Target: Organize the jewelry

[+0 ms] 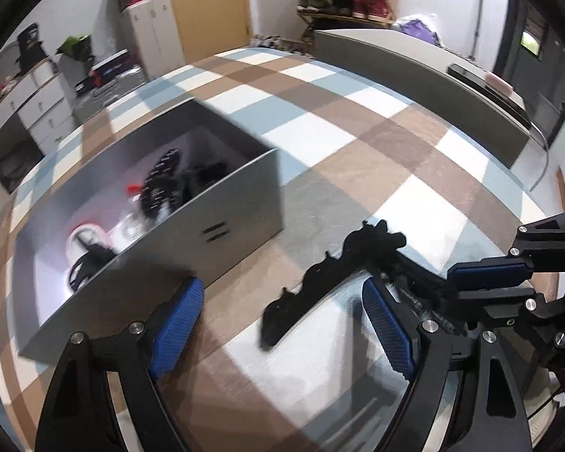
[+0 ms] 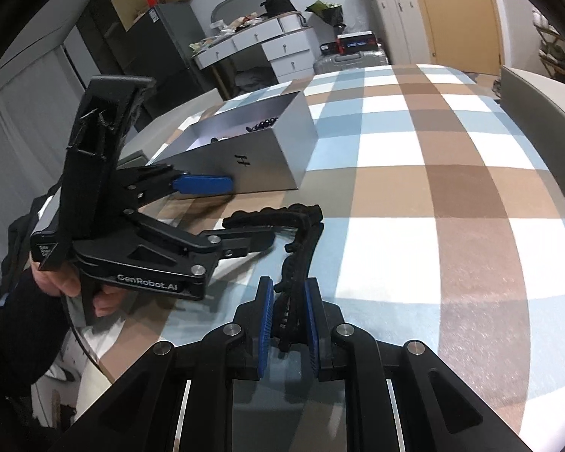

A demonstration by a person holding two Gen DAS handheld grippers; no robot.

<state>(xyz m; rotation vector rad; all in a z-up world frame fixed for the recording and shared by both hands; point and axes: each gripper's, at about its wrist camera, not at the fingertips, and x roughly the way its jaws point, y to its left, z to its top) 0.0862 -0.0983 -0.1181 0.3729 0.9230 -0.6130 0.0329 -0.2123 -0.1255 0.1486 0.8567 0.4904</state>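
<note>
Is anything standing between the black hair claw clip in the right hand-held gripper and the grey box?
The left hand-held gripper does: open, it hangs between the black hair claw clip held by the right hand-held gripper and the grey box. The checked tablecloth there is otherwise bare.

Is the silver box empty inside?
No, the silver box has black jewelry and a red piece lying inside it, seen from the left wrist view.

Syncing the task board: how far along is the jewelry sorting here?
Partly done. The grey box already holds several pieces, including dark beads and a white ring-shaped item. In hand: the right gripper is shut on a black notched jewelry holder. The left gripper is open and empty beside the box. Left: placing that holder.
</note>
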